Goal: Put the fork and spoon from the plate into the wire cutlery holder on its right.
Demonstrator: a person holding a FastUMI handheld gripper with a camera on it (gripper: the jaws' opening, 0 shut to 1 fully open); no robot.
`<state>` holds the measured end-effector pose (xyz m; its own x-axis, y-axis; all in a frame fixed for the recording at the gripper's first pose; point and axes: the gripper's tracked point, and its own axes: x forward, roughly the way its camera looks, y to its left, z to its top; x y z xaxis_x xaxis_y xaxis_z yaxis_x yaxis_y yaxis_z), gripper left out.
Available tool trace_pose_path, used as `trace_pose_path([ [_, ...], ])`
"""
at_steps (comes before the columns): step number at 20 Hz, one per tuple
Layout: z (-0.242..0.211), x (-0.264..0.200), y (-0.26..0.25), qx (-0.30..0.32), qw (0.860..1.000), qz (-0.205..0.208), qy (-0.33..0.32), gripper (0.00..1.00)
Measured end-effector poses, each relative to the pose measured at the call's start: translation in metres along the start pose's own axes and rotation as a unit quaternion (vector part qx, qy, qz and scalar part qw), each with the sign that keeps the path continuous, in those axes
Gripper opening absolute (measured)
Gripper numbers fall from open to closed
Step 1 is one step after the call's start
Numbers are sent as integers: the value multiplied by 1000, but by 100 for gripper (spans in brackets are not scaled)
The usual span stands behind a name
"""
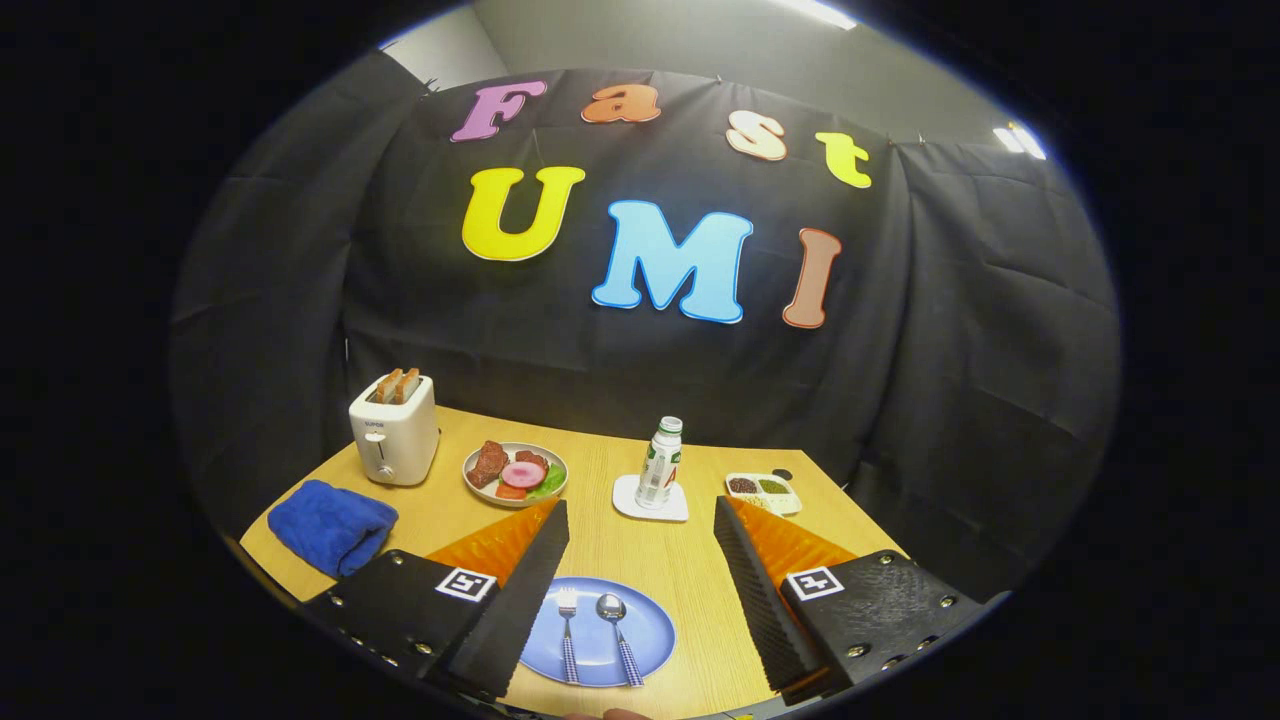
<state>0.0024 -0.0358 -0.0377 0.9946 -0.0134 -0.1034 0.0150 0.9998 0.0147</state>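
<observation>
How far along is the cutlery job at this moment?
Nothing looks done: the fork and spoon lie side by side on the blue plate, between the fingers. Nothing is in hand: the gripper hovers above the plate with its jaws wide open and empty. Both pieces remain to be picked up and carried to the holder.

toaster (394, 432): small front mark, too tiny to read | bottle (660, 464): label unreadable (blurred) | gripper (640, 570): square tags
</observation>
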Motion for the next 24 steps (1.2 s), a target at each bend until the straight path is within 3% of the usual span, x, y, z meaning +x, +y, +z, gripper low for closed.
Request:
trace_pose_path([
  [7,-52,17,-1,-25,996,45,69,90],
  [12,-111,33,5,-41,982,75,169,90],
  [17,-176,41,4,-39,951,86,294,90],
  [22,-215,40,5,-56,919,109,376,89],
  [24,-227,40,8,-53,908,116,399,80],
])
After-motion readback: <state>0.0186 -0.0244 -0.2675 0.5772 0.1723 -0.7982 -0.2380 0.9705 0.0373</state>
